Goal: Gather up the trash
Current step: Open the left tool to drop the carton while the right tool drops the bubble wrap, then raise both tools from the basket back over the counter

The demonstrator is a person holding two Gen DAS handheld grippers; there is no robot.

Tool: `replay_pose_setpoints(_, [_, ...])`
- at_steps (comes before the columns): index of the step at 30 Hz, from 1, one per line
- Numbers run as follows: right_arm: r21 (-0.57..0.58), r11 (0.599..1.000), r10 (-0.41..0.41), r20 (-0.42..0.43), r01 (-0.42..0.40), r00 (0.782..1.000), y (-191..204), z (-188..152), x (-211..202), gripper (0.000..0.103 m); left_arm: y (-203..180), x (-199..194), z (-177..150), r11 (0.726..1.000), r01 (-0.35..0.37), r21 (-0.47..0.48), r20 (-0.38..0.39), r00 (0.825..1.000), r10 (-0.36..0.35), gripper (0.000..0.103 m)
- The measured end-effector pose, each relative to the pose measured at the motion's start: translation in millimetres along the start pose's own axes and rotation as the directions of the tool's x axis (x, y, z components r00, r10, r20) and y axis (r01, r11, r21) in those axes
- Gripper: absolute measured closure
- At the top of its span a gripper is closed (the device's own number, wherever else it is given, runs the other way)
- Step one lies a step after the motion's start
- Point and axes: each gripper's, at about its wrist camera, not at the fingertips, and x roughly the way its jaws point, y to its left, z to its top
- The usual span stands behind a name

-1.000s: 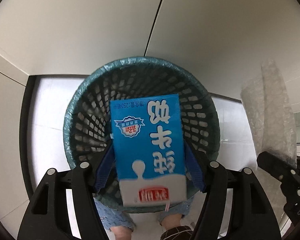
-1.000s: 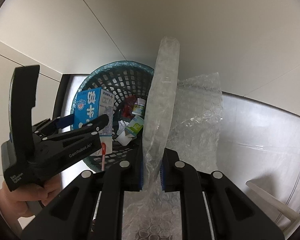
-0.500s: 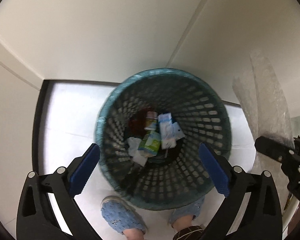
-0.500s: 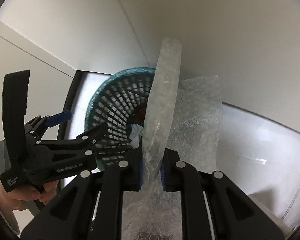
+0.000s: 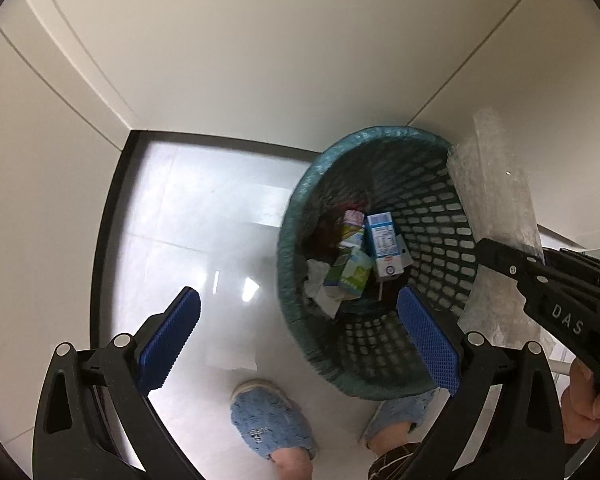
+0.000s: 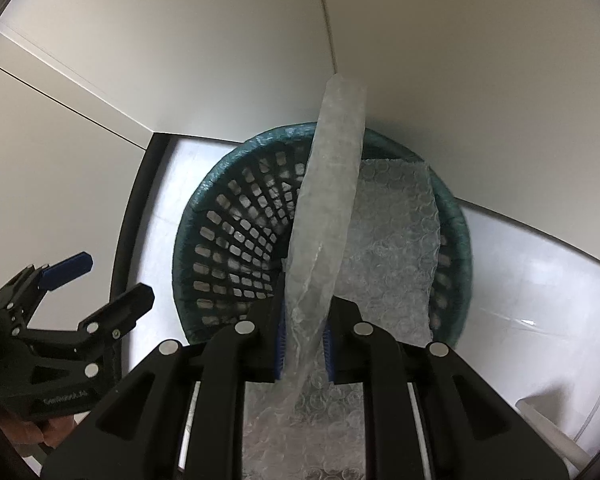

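Clamping bubble wrap [image 6: 320, 216], right gripper [image 6: 303, 344] hides cartons [image 5: 384, 246] that spread-apart left gripper [image 5: 296, 340] sees.

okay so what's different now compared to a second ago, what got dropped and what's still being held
The left gripper let go of the blue milk carton, which now lies in the basket among the other trash; its jaws stand wide open and it has swung off to the left. The right gripper has carried the bubble wrap over the basket's mouth. Unchanged: the right gripper stays clamped on the wrap.
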Motion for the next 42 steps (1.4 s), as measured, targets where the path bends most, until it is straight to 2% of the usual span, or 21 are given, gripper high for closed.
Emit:
replay_pose_setpoints(2, [0.012, 1.0, 0.0, -0.003, 0.0, 1.0, 0.5, 1.5, -0.1, 0.079, 4.6, -0.7, -0.2, 1.0, -0.004, -0.004, 0.001, 1.0, 0.004, 0.006])
replay_pose_setpoints(7, [0.025, 1.0, -0.001, -0.01, 0.002, 1.0, 0.9, 3.2, -2.0, 0.051, 9.9, -5.8, 1.7, 1.0, -0.002, -0.019, 0.015, 1.0, 0.002, 0.006])
replay_pose_setpoints(11, [0.027, 1.0, 0.001, -0.016, -0.001, 1.0, -0.3, 3.3, -6.7, 0.043, 11.4, -12.6, 3.2, 1.0, 0.0, -0.023, 0.031, 1.0, 0.001, 0.006])
replay_pose_setpoints(16, [0.048, 0.998, -0.033, 0.016, 0.032, 0.999, -4.5, 1.5, -27.4, 0.02, 12.3, -26.1, 3.1, 0.999, -0.001, -0.036, 0.044, 0.999, 0.003, 0.006])
replay_pose_setpoints(19, [0.051, 0.998, -0.034, 0.029, 0.033, 0.999, -4.5, -1.1, -45.9, 0.013, 10.4, -41.1, 2.7, 0.999, -0.001, -0.034, 0.049, 0.999, 0.003, 0.006])
replay_pose_setpoints(24, [0.042, 0.997, -0.071, 0.081, 0.068, 0.994, 0.3, -6.4, -89.7, 0.009, 5.2, -75.3, 3.0, 1.0, -0.001, -0.03, 0.052, 0.999, 0.002, 0.006])
replay_pose_setpoints(30, [0.04, 0.995, -0.091, 0.156, 0.086, 0.984, 10.8, -5.0, -170.1, 0.009, -3.6, -140.2, 8.5, 0.999, 0.02, -0.037, 0.076, 0.997, -0.017, 0.006])
replay_pose_setpoints(37, [0.033, 0.994, -0.107, 0.256, 0.102, 0.961, 25.3, 1.1, -285.7, 0.009, -21.1, -255.7, 23.2, 0.998, 0.063, -0.008, 0.135, 0.989, -0.061, 0.006])
replay_pose_setpoints(42, [0.035, 0.991, -0.132, 0.344, 0.128, 0.93, 38.2, 7.8, -369.1, 0.008, -21.3, -335.6, 46.6, 0.997, 0.082, -0.001, 0.191, 0.978, -0.081, 0.006])
